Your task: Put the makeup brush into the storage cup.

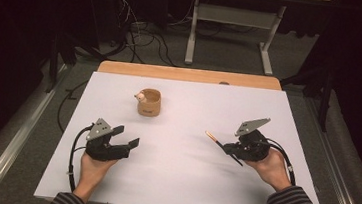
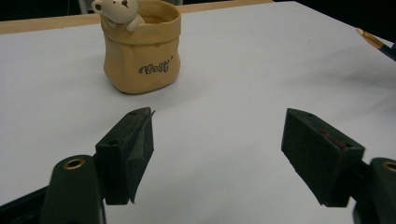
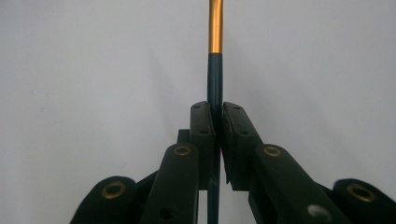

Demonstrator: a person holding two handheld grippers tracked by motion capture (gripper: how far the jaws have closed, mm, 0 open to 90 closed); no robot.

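A thin dark pen with a gold end (image 1: 218, 141) sticks out to the left of my right gripper (image 1: 231, 148), which is shut on it above the white sheet. In the right gripper view the pen's shaft (image 3: 215, 79) runs straight up between the closed pads (image 3: 202, 122). A tan bag-shaped holder (image 1: 149, 102) with a small white bear on its rim stands at the back centre-left; the left gripper view shows the holder (image 2: 142, 56) ahead. My left gripper (image 1: 128, 138) rests at the front left, open and holding nothing, with its jaws wide apart (image 2: 217, 156).
A white sheet (image 1: 181, 182) covers the wooden table (image 1: 186, 74). Beyond the far edge are a desk frame (image 1: 231, 31) and loose cables on the floor (image 1: 140, 38). The pen's gold tip (image 2: 369, 37) shows at the right edge of the left gripper view.
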